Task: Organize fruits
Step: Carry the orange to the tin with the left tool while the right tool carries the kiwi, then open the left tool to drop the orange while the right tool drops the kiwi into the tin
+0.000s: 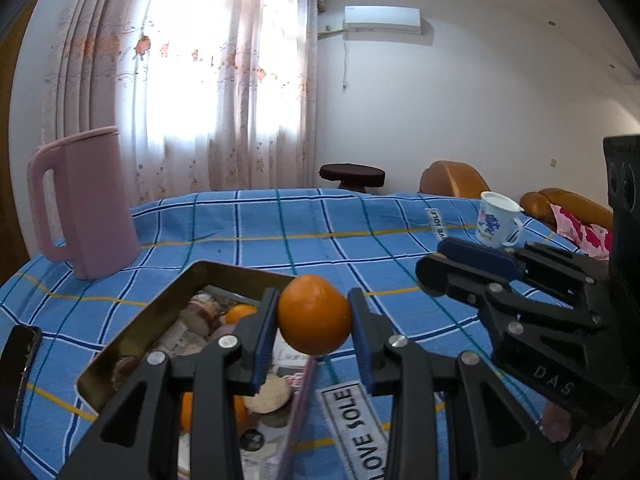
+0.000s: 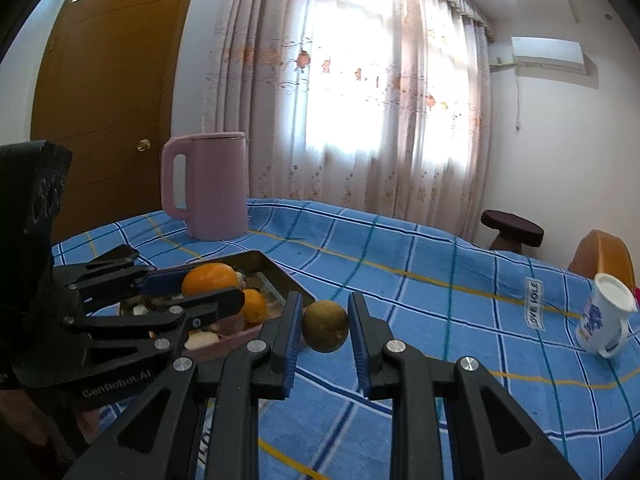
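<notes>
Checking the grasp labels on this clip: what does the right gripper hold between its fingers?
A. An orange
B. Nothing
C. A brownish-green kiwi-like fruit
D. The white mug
C: in the right wrist view the right gripper is closed on a brownish-green fruit; the orange is in the left gripper.

Home living room. Floral sheer curtains (image 2: 360, 92) over a bright window, wall air conditioner (image 1: 382, 20), wooden door (image 2: 108, 92) far left, tan leather sofa (image 1: 568, 204) far right, small round stool (image 1: 352, 176), table under blue plaid cloth (image 1: 304, 232) with pink kettle (image 2: 212, 188), mug (image 1: 496, 220).
</notes>
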Demonstrator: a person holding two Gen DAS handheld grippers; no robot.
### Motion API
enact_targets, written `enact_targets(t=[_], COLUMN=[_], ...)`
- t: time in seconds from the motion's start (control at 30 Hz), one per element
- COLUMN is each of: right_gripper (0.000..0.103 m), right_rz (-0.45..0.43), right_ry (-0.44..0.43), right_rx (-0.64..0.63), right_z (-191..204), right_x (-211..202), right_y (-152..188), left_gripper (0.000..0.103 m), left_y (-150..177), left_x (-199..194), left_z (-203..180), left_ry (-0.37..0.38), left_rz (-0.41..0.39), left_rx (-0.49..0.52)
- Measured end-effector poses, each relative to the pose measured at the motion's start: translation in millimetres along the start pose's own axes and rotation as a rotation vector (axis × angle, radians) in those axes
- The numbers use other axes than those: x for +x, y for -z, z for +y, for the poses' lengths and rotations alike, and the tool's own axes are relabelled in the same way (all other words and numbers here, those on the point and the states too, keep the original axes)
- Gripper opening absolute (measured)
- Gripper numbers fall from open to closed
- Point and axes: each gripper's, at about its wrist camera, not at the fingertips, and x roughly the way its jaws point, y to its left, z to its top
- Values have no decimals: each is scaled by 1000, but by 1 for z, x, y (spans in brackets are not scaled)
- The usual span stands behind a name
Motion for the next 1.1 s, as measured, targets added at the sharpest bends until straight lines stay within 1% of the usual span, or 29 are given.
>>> enact_targets(t=[0.2, 0.4, 0.47, 0.67, 0.87, 1.1], right_gripper=[25, 25, 25, 25, 25, 25], right_rz=[2, 9, 17, 55, 101, 156], right_ry=[-32, -73, -93, -140, -173, -173], right_rx=[-27, -44, -50, -83, -125, -137], right_z=[20, 39, 47, 72, 94, 100], right_x=[12, 25, 32, 51, 58, 67], right_y=[-11, -19, -21, -21, -10, 0], left_gripper=[36, 36, 36, 36, 36, 36], left_y=[1, 1, 2, 9, 16, 20], left_x=[-6, -11, -12, -11, -9, -7], left_z=[21, 51, 66, 98, 109, 111], left_ry=[-29, -80, -109, -158, -165, -165], left_rz=[0, 1, 10, 41, 63, 82], left_rx=[-27, -63, -82, -130, -148, -145])
